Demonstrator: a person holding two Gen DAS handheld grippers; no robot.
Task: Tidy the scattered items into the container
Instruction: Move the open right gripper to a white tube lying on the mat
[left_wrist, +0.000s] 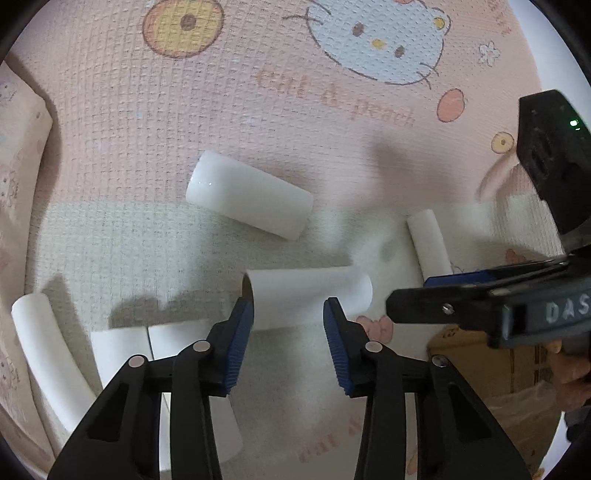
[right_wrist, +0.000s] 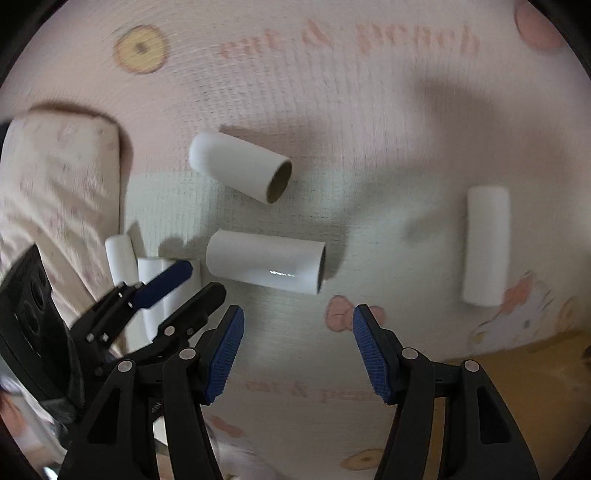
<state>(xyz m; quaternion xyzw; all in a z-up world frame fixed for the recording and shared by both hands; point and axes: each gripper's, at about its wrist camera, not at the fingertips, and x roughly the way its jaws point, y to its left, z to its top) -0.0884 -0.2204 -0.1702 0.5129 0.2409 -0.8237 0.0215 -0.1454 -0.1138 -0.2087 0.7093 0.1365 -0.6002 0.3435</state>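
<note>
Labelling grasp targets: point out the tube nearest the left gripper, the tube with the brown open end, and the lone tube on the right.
nearest white tube (left_wrist: 310, 295), left wrist view, middle of its side wall
open-ended white tube (right_wrist: 240, 166), right wrist view, side wall
lone white tube (right_wrist: 485, 245), right wrist view, mid-body

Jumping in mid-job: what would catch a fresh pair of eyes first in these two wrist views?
White tubes lie scattered on a pink cartoon-print mat. The left gripper points down at the nearest tube, blue fingers either side of its near edge, not pressing. The right gripper hangs open over bare mat, below a tube with a glossy highlight.
</note>
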